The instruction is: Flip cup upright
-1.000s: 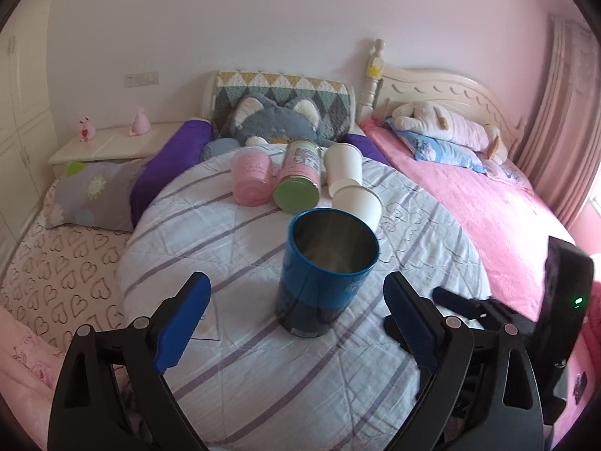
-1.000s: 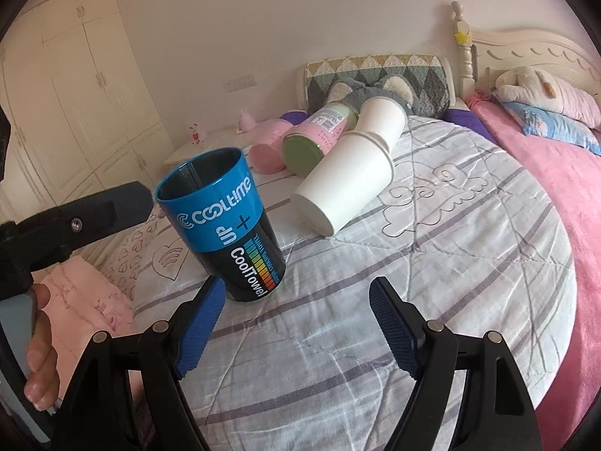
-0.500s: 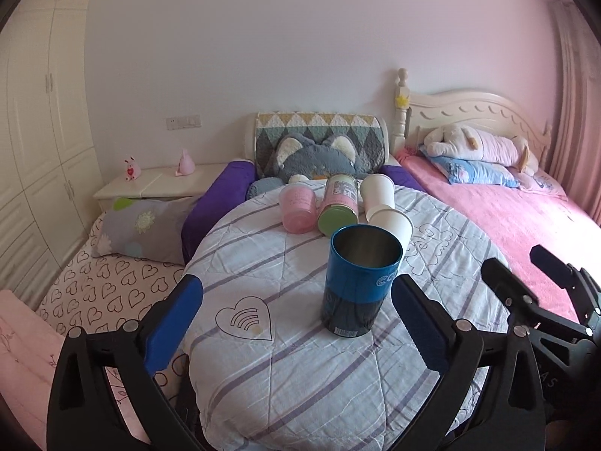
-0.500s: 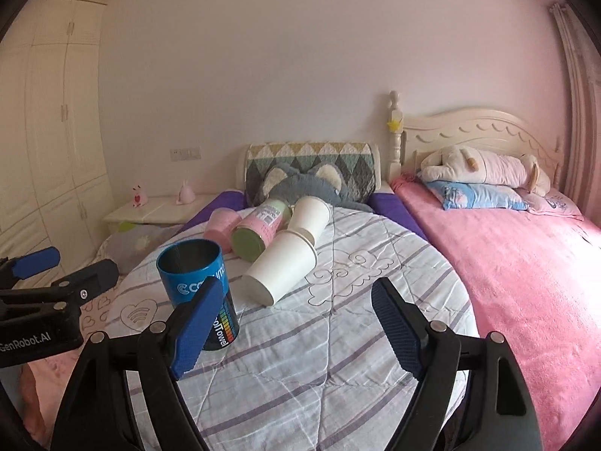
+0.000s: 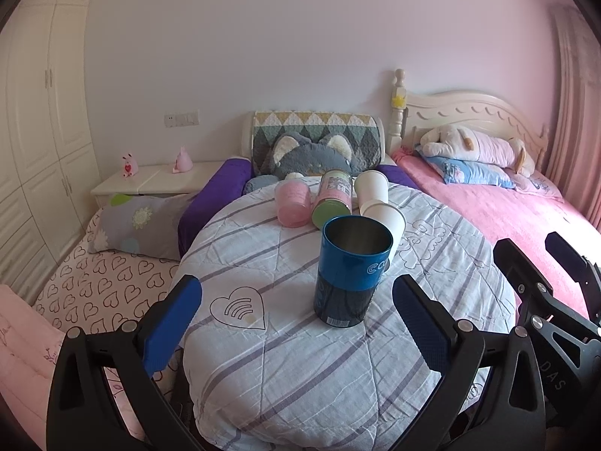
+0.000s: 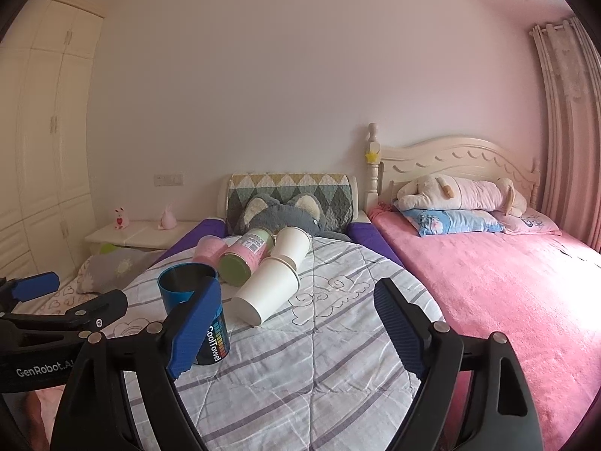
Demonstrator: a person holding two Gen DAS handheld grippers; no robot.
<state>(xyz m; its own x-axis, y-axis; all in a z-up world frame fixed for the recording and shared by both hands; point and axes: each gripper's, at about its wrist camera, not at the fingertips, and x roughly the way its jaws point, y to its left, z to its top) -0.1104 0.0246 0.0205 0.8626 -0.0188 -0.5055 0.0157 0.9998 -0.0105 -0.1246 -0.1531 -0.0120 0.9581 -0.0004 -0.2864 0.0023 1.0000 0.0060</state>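
A blue and black metal cup (image 5: 351, 268) stands upright, mouth up, on the round striped table (image 5: 285, 357). It also shows in the right wrist view (image 6: 188, 289), partly hidden by my right gripper's left finger. My left gripper (image 5: 296, 327) is open and empty, pulled back from the cup. My right gripper (image 6: 293, 330) is open and empty, to the cup's right. Behind the cup lie a white paper cup (image 5: 387, 221), a second white cup (image 5: 371, 188), a green-bottomed can (image 5: 332, 199) and a pink cup (image 5: 292, 203), all on their sides.
The right gripper's body (image 5: 544, 300) shows at the right edge of the left wrist view. A pink bed (image 6: 499, 282) with pillows lies to the right. A grey cat cushion (image 5: 311, 158) and a white nightstand (image 5: 157, 182) stand behind the table.
Both grippers have drawn back and up from the blue cup, which stays upright on the table. The view has widened.
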